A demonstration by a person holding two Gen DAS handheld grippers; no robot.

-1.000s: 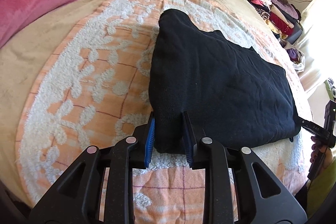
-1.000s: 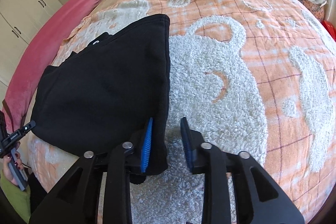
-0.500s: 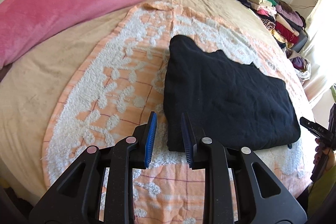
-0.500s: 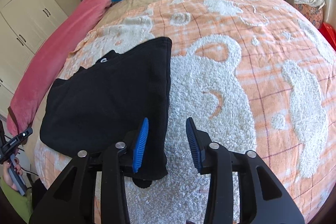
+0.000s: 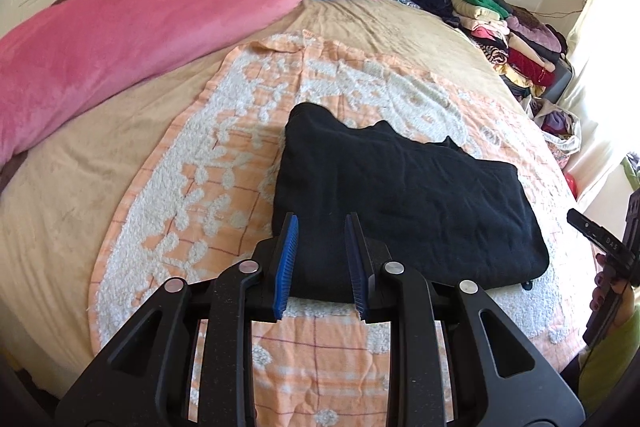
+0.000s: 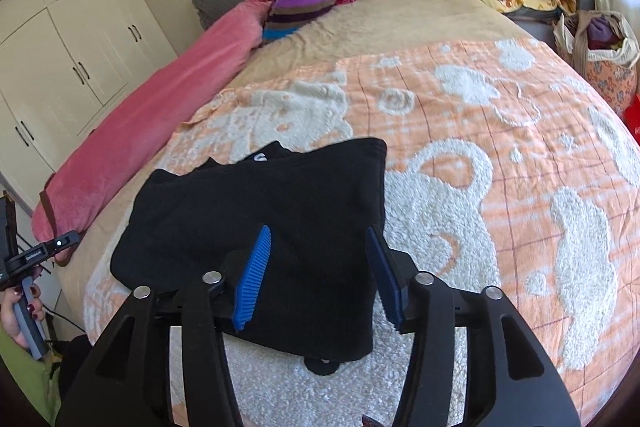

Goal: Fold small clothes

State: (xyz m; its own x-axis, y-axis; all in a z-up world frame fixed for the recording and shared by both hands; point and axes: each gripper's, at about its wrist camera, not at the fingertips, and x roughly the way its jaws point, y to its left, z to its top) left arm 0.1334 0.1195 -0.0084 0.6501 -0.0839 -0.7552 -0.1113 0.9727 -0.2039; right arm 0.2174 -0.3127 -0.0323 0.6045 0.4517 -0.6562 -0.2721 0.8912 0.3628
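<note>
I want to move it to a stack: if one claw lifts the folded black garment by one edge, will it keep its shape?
Probably not. The black garment is soft knit, lying in loose wrinkled layers, so it would likely sag and unfold. On the fluffy orange blanket, it would likely drag and bunch, not slide.

black garment (image 5: 404,203): near edge hidden behind left gripper (image 5: 320,261) | small white logo (image 6: 261,158): unreadable | person: only hand (image 6: 20,311), green sleeve (image 5: 608,359) in frame
</note>
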